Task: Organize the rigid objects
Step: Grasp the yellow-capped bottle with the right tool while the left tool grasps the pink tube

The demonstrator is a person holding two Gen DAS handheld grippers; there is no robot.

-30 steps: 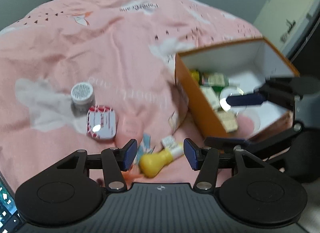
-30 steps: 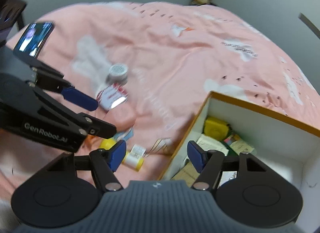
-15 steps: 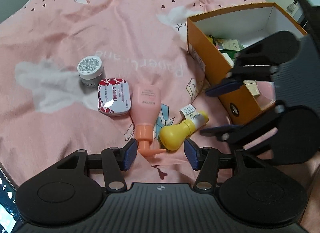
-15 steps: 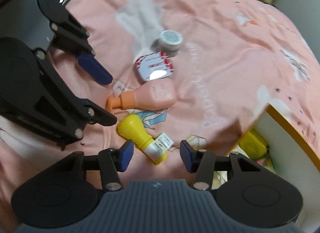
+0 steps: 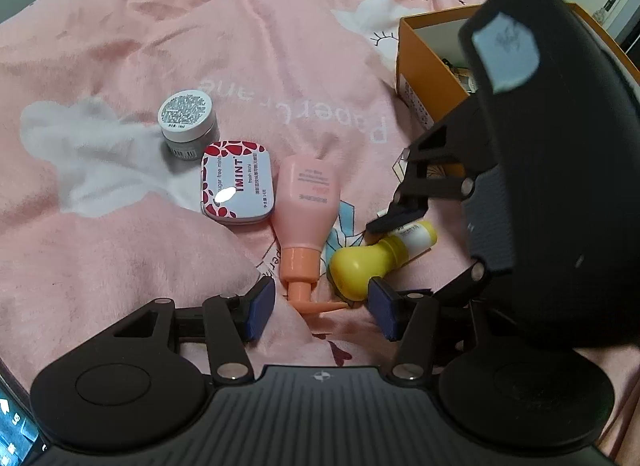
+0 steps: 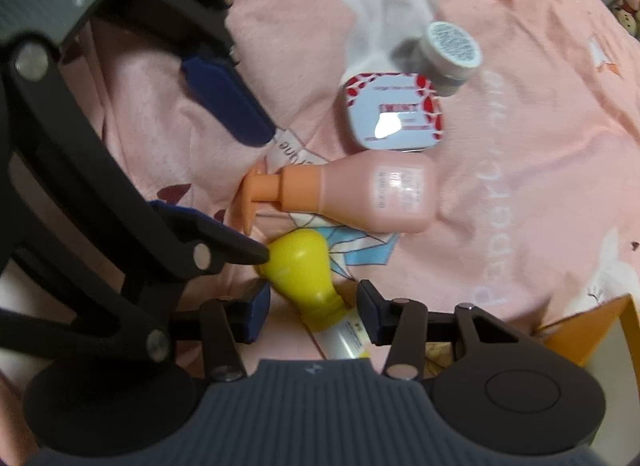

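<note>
On the pink bedspread lie a yellow bulb-shaped bottle, a pink pump bottle, a red-and-white mint tin and a small grey jar. My right gripper points straight down with the yellow bottle's neck between its jaws. The jaws are closing, and a gap still shows on each side. My left gripper stands open just above the pink bottle's orange pump nozzle.
An orange cardboard box with several small items inside stands to the right of the loose things. The two grippers are very close together, their fingers almost crossing over the bottles. The blanket is wrinkled.
My right gripper came away from the box, dropped onto the yellow bottle, rolled, and its jaws narrowed. My left gripper tipped down and sank a little toward the pump bottle.
</note>
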